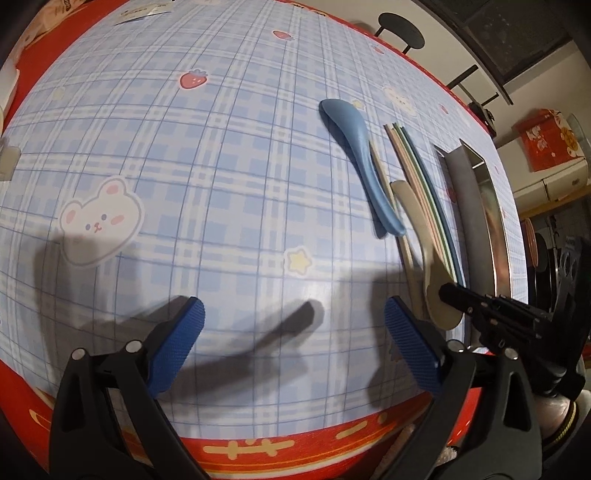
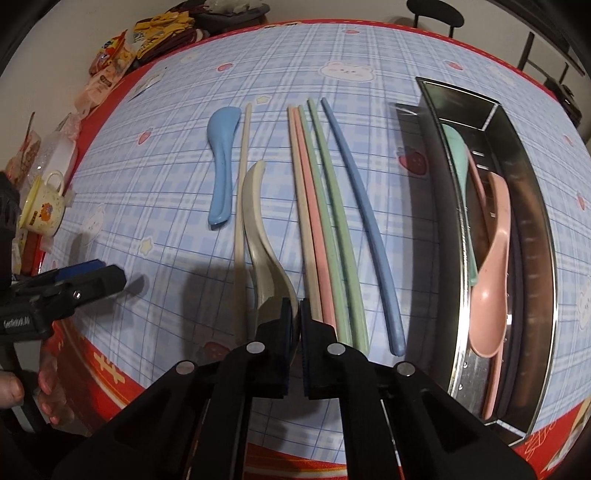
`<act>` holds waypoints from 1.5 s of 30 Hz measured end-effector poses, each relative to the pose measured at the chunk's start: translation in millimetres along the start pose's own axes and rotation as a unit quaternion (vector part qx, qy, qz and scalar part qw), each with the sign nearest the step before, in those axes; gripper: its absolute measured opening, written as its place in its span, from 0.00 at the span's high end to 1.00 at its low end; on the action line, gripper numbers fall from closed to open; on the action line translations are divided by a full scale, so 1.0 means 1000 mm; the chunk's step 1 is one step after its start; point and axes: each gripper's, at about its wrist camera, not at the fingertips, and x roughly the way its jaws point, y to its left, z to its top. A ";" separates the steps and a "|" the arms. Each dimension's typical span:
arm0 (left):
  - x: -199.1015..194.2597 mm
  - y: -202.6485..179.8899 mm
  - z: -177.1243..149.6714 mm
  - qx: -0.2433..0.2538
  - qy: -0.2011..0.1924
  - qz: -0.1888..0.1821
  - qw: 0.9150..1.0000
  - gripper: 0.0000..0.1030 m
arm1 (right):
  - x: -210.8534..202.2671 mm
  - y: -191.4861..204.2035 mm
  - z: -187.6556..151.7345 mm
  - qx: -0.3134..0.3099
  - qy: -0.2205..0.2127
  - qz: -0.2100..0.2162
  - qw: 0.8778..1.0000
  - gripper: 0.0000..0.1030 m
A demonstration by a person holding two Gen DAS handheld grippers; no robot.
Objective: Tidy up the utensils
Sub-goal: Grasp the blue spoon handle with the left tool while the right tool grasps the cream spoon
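My right gripper (image 2: 298, 310) is shut on the rim of the beige spoon (image 2: 258, 221), whose handle runs away up the checked tablecloth. To its left lie a blue spoon (image 2: 221, 162) and a beige chopstick (image 2: 242, 184). To its right lie pink and green chopsticks (image 2: 317, 206) and a blue chopstick (image 2: 362, 206). A pink spoon (image 2: 491, 266) and a green spoon (image 2: 456, 155) rest in the steel tray (image 2: 543, 236). My left gripper (image 1: 295, 310) hangs open over bare cloth, left of the beige spoon (image 1: 417, 221) and blue spoon (image 1: 358, 155).
A cream mug (image 2: 44, 206) and snack packets (image 2: 110, 62) crowd the table's left edge. The red table border (image 2: 110, 369) runs along the near side. A black stool (image 1: 400, 31) stands beyond the far edge. A hand (image 2: 22, 391) holds the left gripper's handle.
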 end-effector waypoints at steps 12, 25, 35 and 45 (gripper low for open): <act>0.017 -0.033 0.043 0.011 -0.005 -0.020 1.000 0.46 | -0.001 -0.018 0.004 0.020 -0.003 0.049 0.999 0.95; 0.047 -0.056 0.093 0.019 -0.022 -0.024 0.999 0.62 | -0.001 -0.028 0.009 0.024 -0.001 0.058 0.998 0.95; 0.056 -0.061 0.106 0.051 -0.039 -0.004 0.998 0.69 | -0.001 -0.029 0.008 0.028 -0.004 0.059 0.998 0.95; 0.057 -0.067 0.088 0.097 -0.032 -0.005 0.995 0.83 | -0.002 -0.029 0.006 0.036 -0.005 0.059 0.998 0.95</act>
